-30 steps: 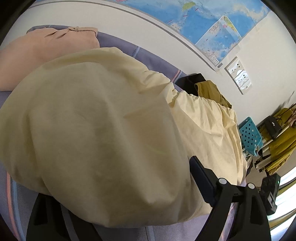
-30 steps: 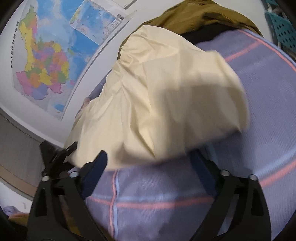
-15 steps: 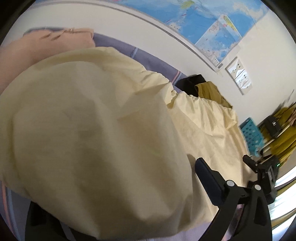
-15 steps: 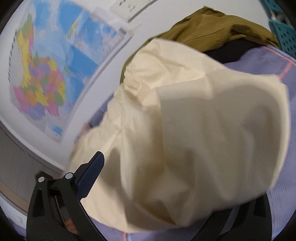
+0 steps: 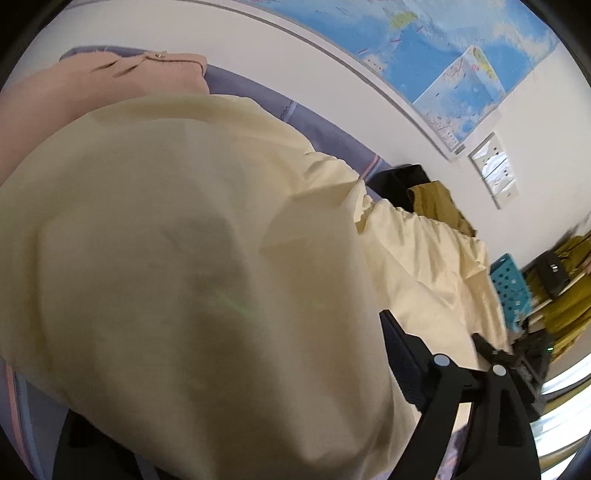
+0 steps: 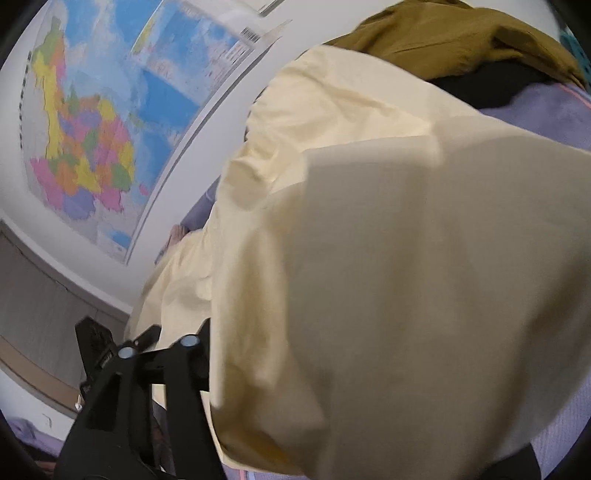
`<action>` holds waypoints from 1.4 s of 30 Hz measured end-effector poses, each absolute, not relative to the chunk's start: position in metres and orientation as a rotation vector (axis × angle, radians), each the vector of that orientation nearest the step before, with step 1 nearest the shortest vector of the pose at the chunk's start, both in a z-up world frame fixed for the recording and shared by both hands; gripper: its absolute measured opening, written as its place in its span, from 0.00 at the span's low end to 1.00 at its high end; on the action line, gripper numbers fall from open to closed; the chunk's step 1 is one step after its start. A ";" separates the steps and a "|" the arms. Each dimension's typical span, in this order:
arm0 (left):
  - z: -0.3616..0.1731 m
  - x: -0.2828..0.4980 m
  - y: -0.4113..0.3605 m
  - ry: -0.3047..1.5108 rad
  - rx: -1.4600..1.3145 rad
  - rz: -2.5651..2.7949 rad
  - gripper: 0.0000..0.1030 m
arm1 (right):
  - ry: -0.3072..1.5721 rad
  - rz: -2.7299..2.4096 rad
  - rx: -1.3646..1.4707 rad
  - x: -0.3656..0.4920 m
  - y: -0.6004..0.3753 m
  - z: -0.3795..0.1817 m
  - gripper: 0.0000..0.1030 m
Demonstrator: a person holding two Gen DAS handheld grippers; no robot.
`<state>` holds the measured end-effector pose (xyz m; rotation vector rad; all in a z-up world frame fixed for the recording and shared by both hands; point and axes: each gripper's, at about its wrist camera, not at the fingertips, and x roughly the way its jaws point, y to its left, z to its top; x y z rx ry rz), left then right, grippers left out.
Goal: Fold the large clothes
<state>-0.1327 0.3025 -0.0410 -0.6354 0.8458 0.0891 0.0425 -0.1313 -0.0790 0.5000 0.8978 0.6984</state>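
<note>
Left gripper (image 5: 236,424): I read its jaws closing; pale yellow garment (image 5: 192,266) draped between them, grip not confirmable.
Right gripper (image 6: 362,417): closing too; same cloth hides the far finger, grip unclear.
Garment: spread over purple striped bedding (image 5: 317,125).
Beyond: pink clothing (image 5: 92,85), olive clothing (image 6: 461,40), wall map (image 6: 99,122).

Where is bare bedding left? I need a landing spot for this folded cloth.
Bare striped sheet shows right of the pale yellow garment, below the olive garment, and between yellow garment and wall. The pink garment crowds the far corner.
</note>
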 end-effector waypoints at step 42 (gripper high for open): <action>-0.039 -0.129 0.299 0.878 -0.542 0.138 0.65 | 0.934 0.722 0.522 0.050 -0.119 -0.078 0.31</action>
